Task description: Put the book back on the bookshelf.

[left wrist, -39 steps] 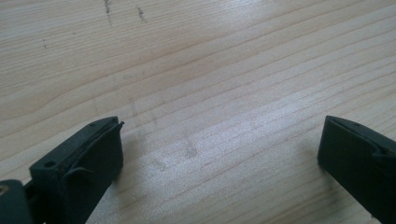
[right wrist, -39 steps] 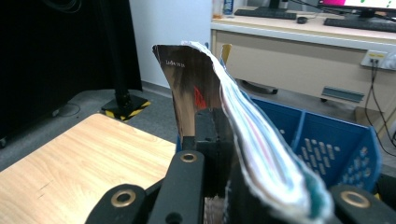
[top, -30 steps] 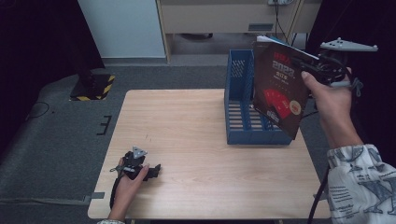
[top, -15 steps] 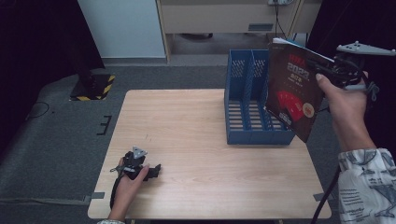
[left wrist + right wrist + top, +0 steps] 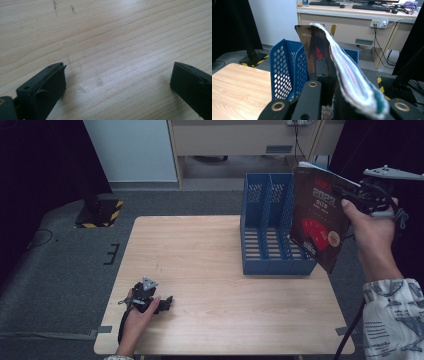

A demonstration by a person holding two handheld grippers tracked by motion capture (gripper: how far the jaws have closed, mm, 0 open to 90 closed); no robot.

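A thick magazine (image 5: 320,222) with a dark cover and red print hangs upright in the air over the table's right edge. My right gripper (image 5: 348,195) is shut on its upper right edge. In the right gripper view the magazine (image 5: 344,70) rises between the jaws, its pages bowed. Just left of it on the wooden table (image 5: 200,250) stands a blue three-slot file holder (image 5: 272,267), seen behind the magazine as the file holder (image 5: 284,67). My left gripper (image 5: 167,301) lies near the table's front left, held by a hand; its jaws (image 5: 117,77) stand open over bare wood.
A black stand with a yellow-black striped base (image 5: 100,212) sits on the grey floor beyond the table's left corner. A beige desk (image 5: 240,140) with cables runs along the back. Another dark stand base (image 5: 397,86) is at the far right.
My right gripper has carried the magazine to the right, away from the front of the file holder. The left gripper has stayed where it was.
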